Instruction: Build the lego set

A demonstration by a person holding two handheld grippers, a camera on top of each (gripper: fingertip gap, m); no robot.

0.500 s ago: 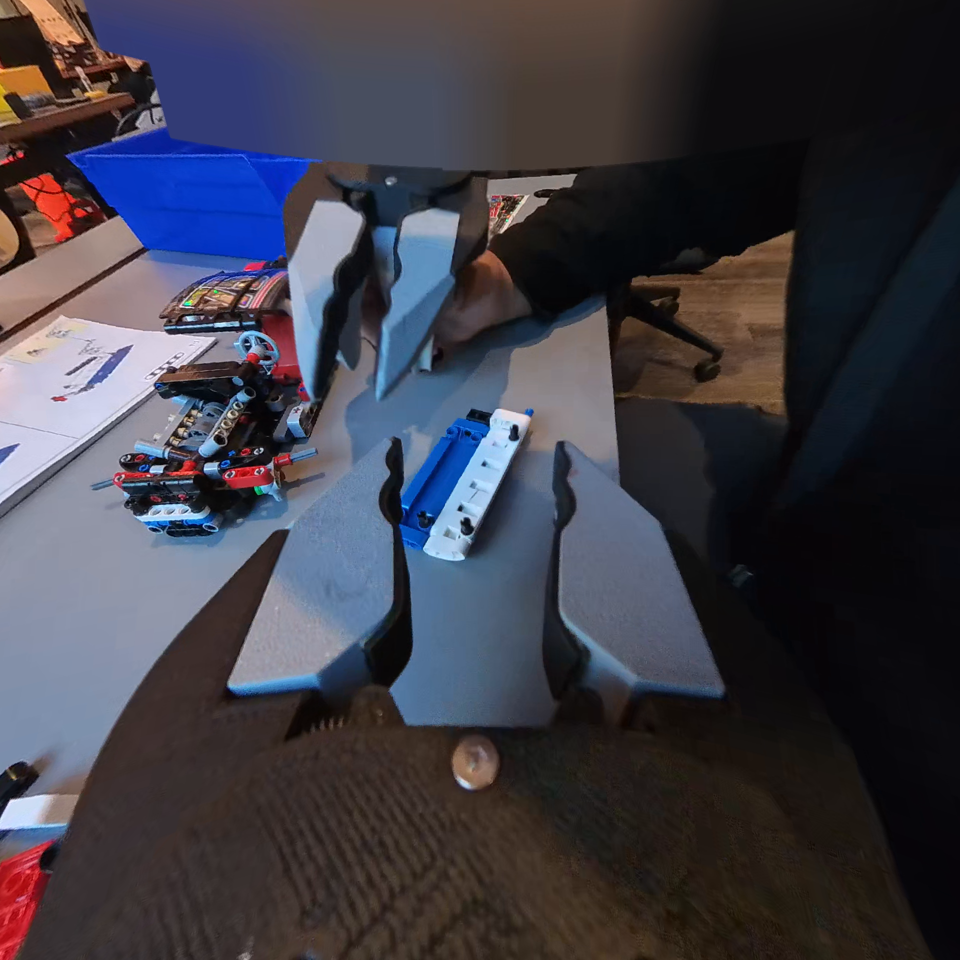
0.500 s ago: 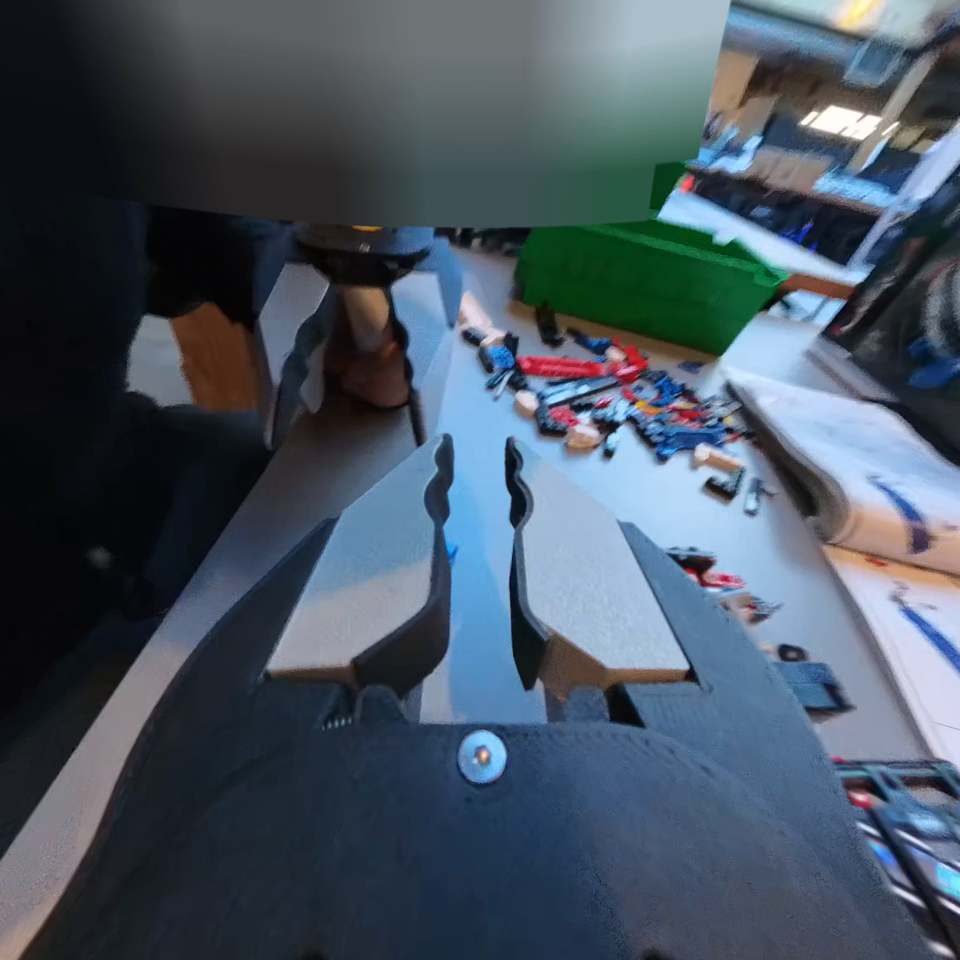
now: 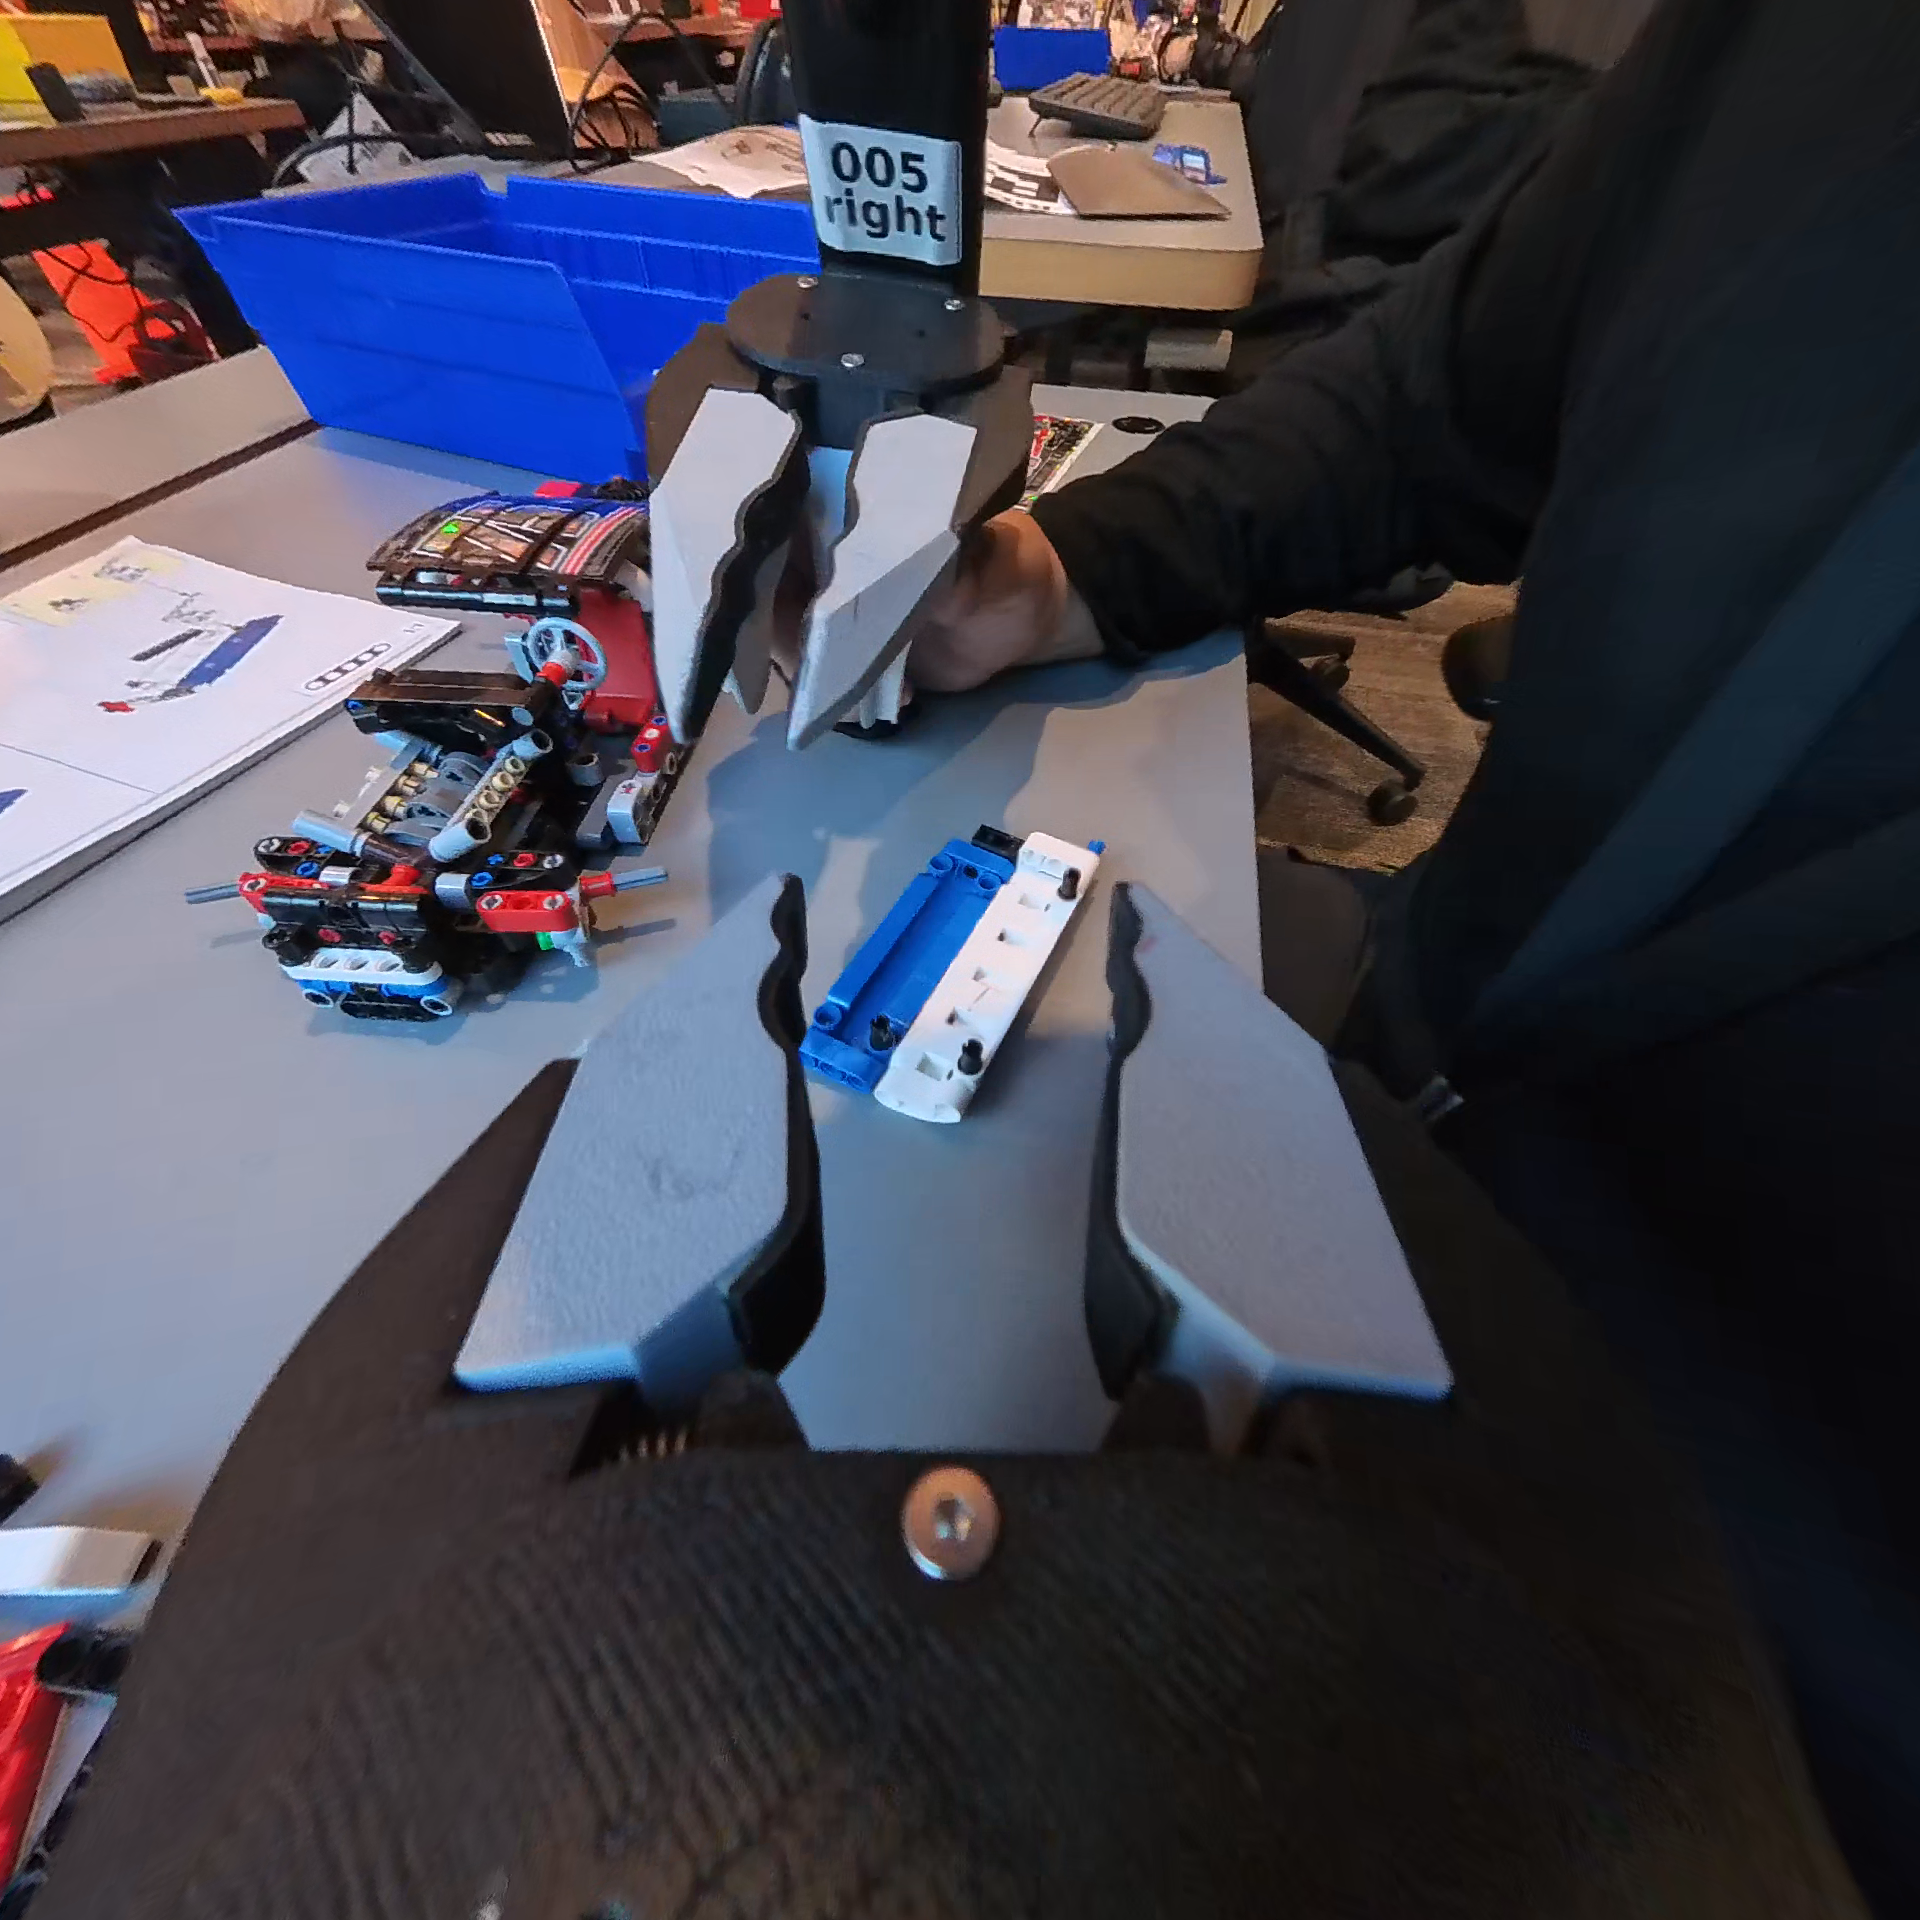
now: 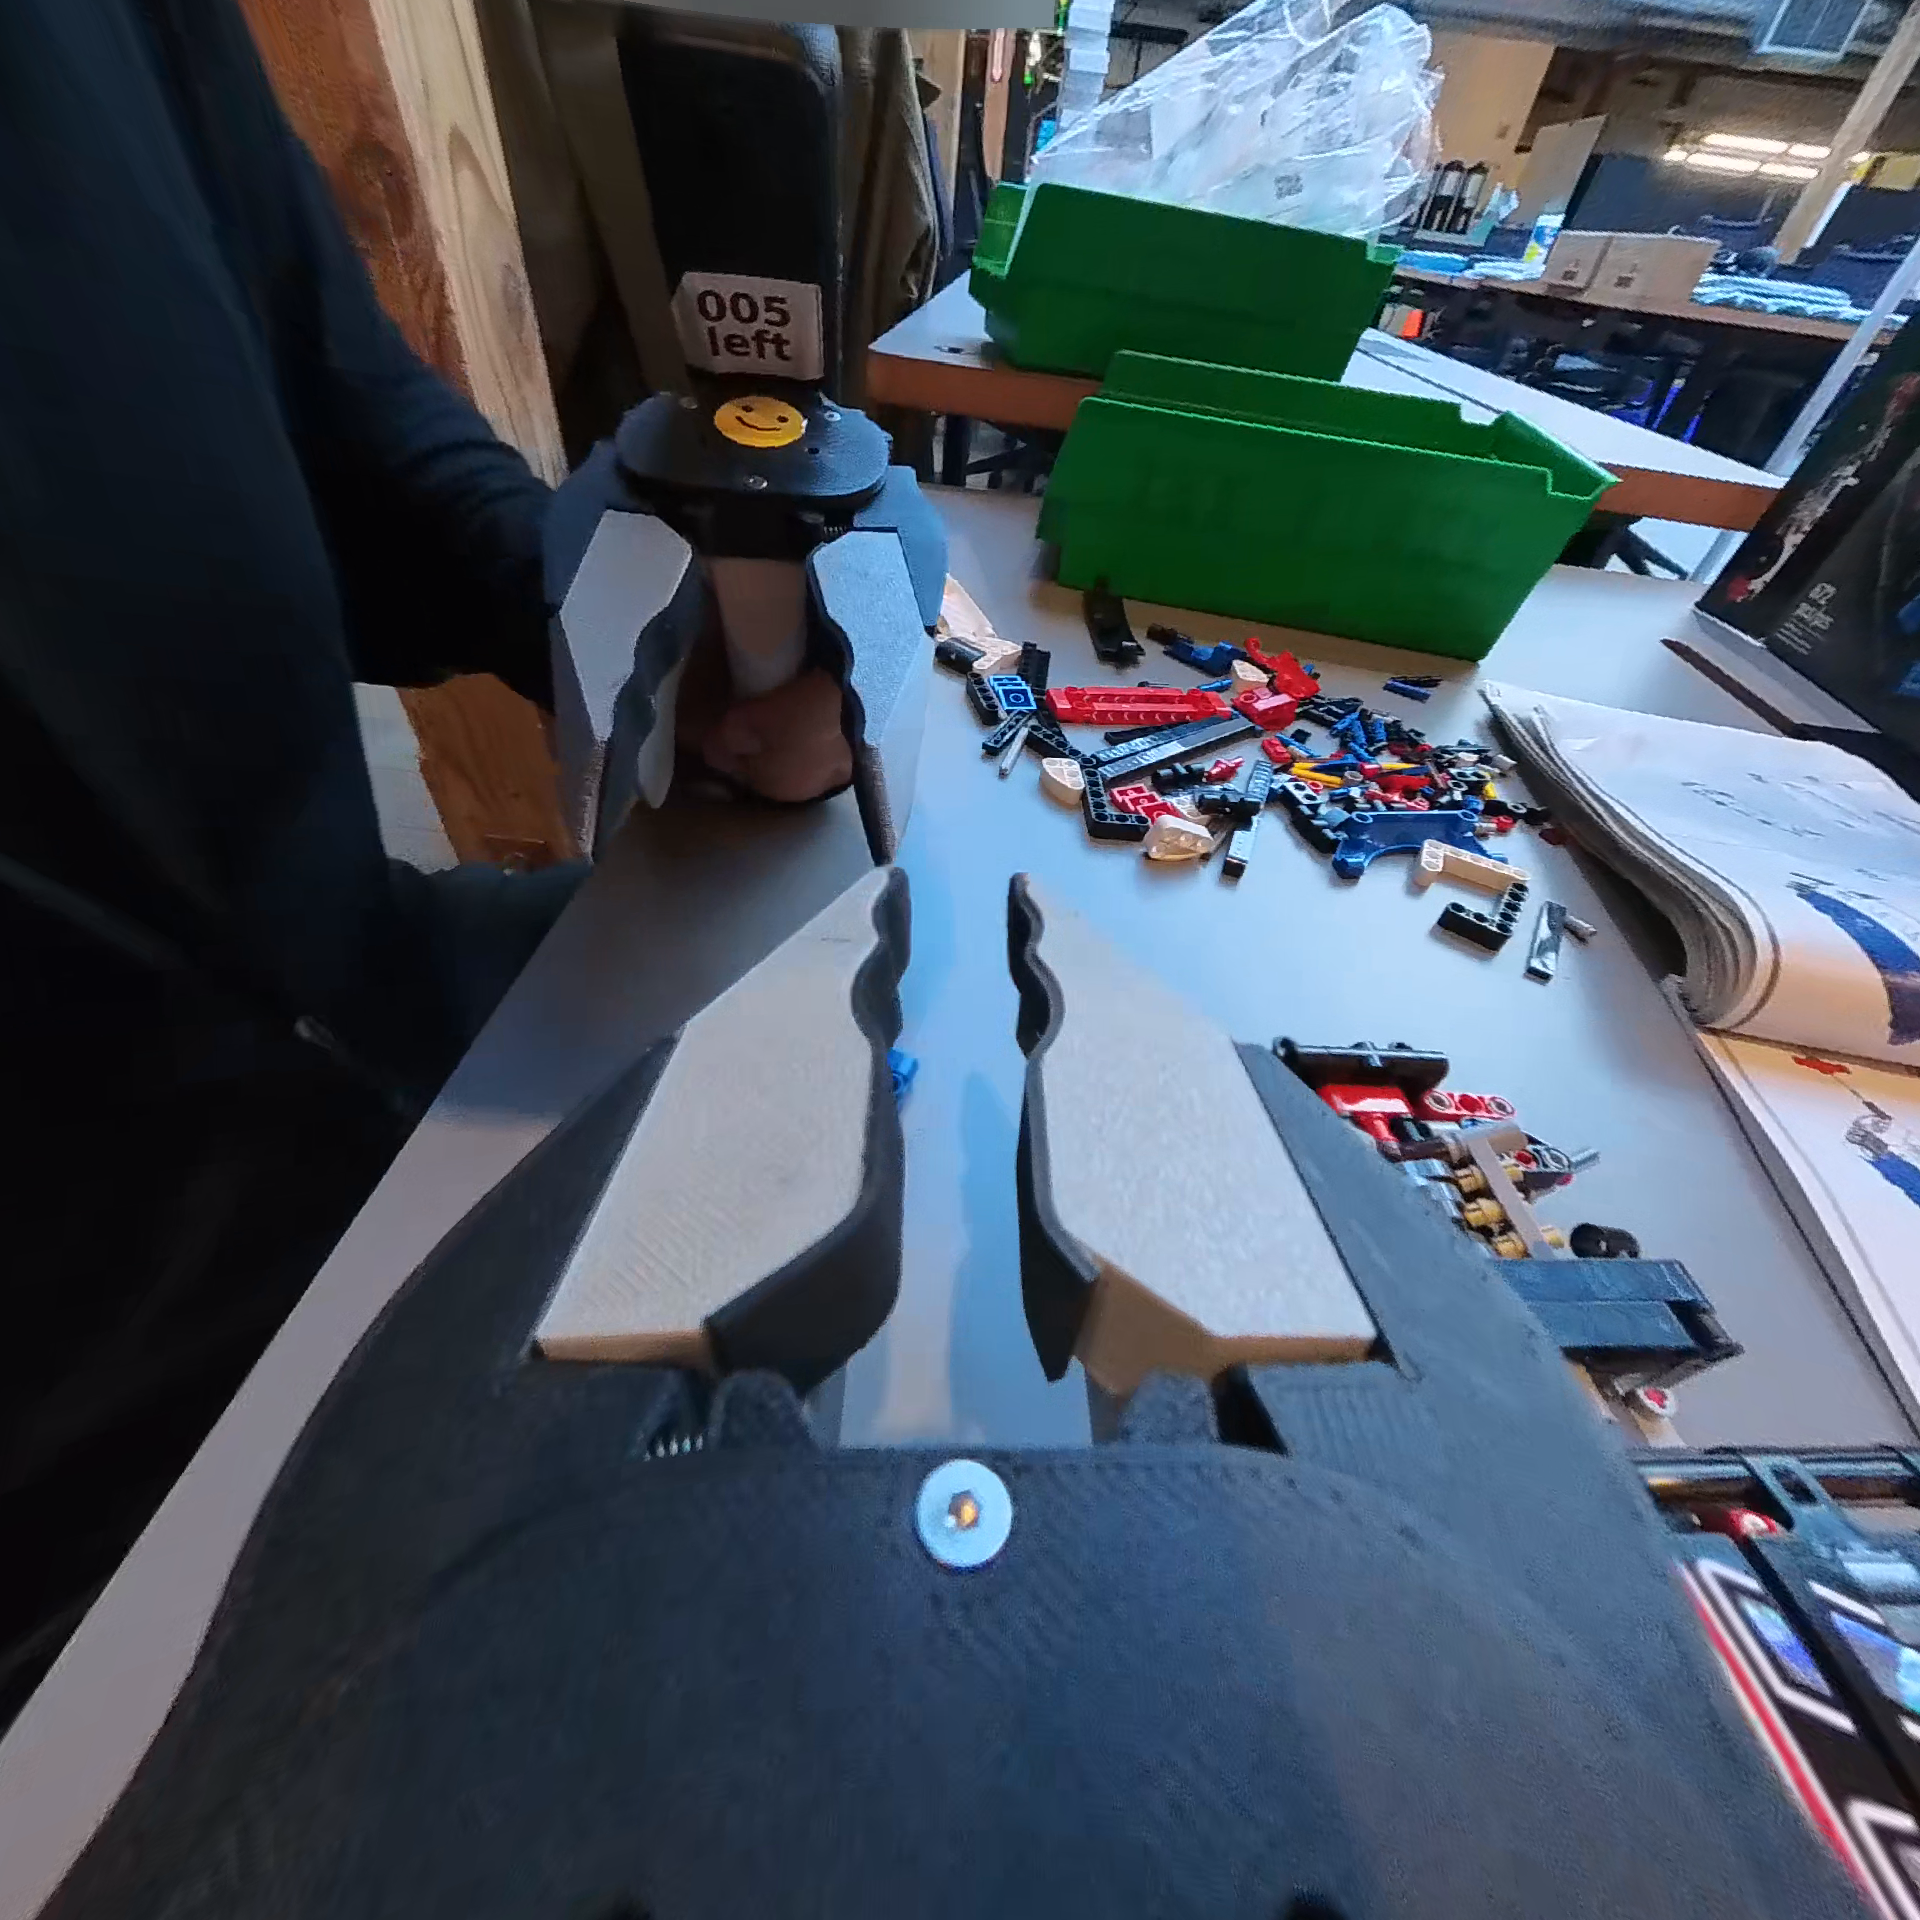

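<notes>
- My left hand-held gripper is open wide and holds nothing. It hangs just over the grey surface.
- Right past its tips lies a flat blue and white lego piece. It rests on the surface near the edge by my body, with small black pins sticking up from it.
- To the left of that piece sits the half-built lego car. It is black, red, blue and grey, and it has a little grey steering wheel.
- My right hand-held gripper points down, just past the flat piece and just beside the car. Its fingers have a narrow gap and nothing is between them.
- From the right wrist view, my right hand-held gripper has a small gap too, and a tiny bit of blue peeks out by one finger.
- An open instruction book lies to the left of the car.
- A pile of loose lego parts is spread out farther along the surface.
- A blue bin stands behind the car.
- Green bins stand behind the loose parts, with a clear plastic bag in the far one.
</notes>
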